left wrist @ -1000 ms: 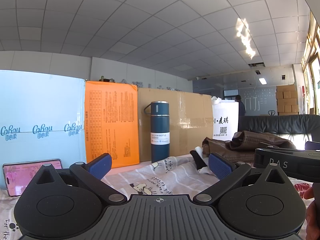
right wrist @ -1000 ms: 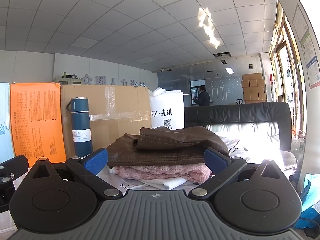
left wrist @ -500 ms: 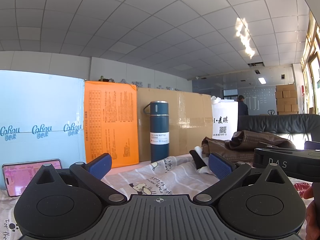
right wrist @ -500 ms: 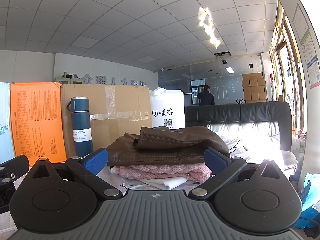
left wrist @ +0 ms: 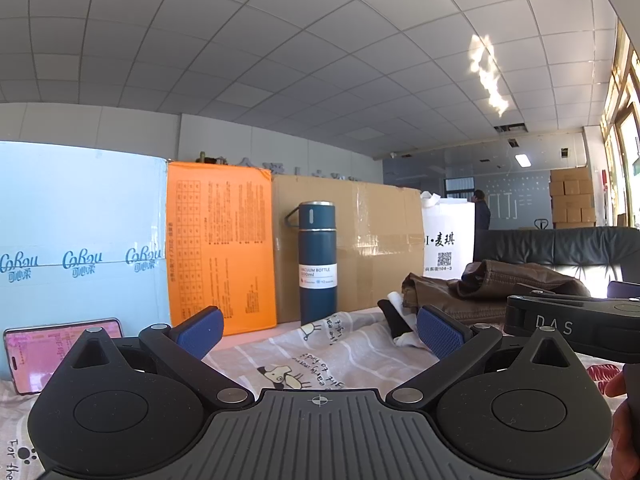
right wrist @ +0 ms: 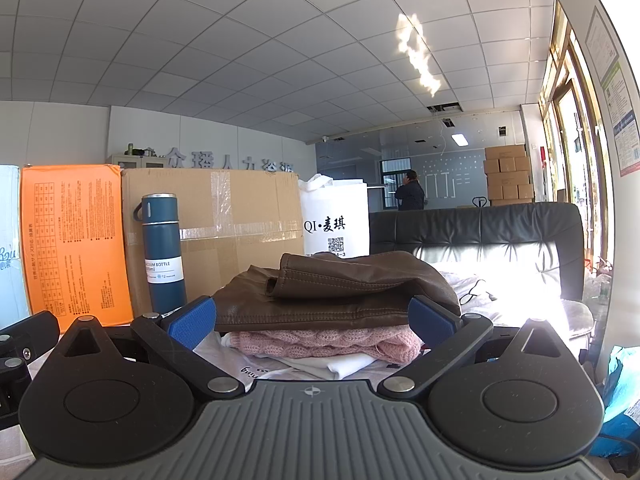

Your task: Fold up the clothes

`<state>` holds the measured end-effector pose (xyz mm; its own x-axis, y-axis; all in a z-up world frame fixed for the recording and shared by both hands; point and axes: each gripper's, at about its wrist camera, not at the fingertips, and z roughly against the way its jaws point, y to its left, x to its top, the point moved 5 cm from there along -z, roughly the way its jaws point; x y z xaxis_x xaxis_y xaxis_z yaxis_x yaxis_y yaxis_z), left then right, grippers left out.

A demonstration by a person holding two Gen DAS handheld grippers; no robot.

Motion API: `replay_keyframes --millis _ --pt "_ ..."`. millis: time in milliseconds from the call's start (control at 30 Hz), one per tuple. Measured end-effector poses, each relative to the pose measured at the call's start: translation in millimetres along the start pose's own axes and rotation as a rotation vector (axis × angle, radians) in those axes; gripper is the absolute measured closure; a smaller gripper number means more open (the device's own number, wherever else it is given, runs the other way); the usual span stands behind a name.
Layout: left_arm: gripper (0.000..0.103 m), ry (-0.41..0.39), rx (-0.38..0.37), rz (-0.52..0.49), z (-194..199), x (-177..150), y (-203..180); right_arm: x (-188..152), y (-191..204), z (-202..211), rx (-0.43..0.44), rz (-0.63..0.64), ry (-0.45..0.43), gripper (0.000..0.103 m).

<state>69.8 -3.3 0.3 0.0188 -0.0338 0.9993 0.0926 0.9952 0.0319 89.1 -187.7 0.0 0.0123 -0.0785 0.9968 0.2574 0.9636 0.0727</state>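
A pile of folded clothes lies on the table: a brown leather jacket point(right wrist: 336, 296) on top, a pink knit sweater point(right wrist: 328, 342) under it, white cloth point(right wrist: 320, 366) at the bottom. The pile also shows in the left wrist view point(left wrist: 492, 292) at the right. My right gripper point(right wrist: 314, 320) is open and empty, level with the pile and just short of it. My left gripper point(left wrist: 320, 330) is open and empty above the printed table cloth point(left wrist: 320, 356). The right gripper's body point(left wrist: 568, 328) shows at the right of the left wrist view.
A blue vacuum bottle point(left wrist: 318, 264) stands at the back, before an orange box point(left wrist: 220, 248), a brown carton point(left wrist: 376, 244) and a light blue box point(left wrist: 80, 248). A phone point(left wrist: 60, 344) leans at left. A white bag point(right wrist: 336, 220) and a black sofa point(right wrist: 500, 232) stand behind.
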Motion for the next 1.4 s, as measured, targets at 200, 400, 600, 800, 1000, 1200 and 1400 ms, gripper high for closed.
replay_keyframes --millis 200,400,600,800,1000,1200,1400 --pt "0.0 0.0 -0.002 -0.001 0.5 -0.4 -0.1 0.0 0.0 0.0 0.0 0.0 0.0 0.0" --pt "0.0 0.001 -0.003 -0.002 0.8 0.0 -0.7 0.0 -0.1 0.0 0.0 -0.001 0.0 0.0" --pt "0.0 0.001 -0.003 -0.002 1.3 -0.1 -1.5 -0.2 -0.1 -0.5 0.001 0.0 0.001 0.0" --pt "0.0 0.001 -0.002 -0.003 1.4 -0.1 -1.8 -0.6 0.1 -1.4 0.003 0.001 0.004 0.0" --pt "0.0 0.001 -0.002 -0.003 1.4 0.0 -1.9 -0.6 0.9 -1.8 0.004 0.001 0.007 0.0" --pt "0.0 0.001 -0.003 -0.003 1.1 0.0 -1.7 -1.0 1.0 -2.8 0.006 0.003 0.01 0.0" --pt "0.0 0.0 -0.004 -0.002 1.0 0.0 -1.9 -0.4 1.5 -3.5 0.007 0.004 0.011 0.0"
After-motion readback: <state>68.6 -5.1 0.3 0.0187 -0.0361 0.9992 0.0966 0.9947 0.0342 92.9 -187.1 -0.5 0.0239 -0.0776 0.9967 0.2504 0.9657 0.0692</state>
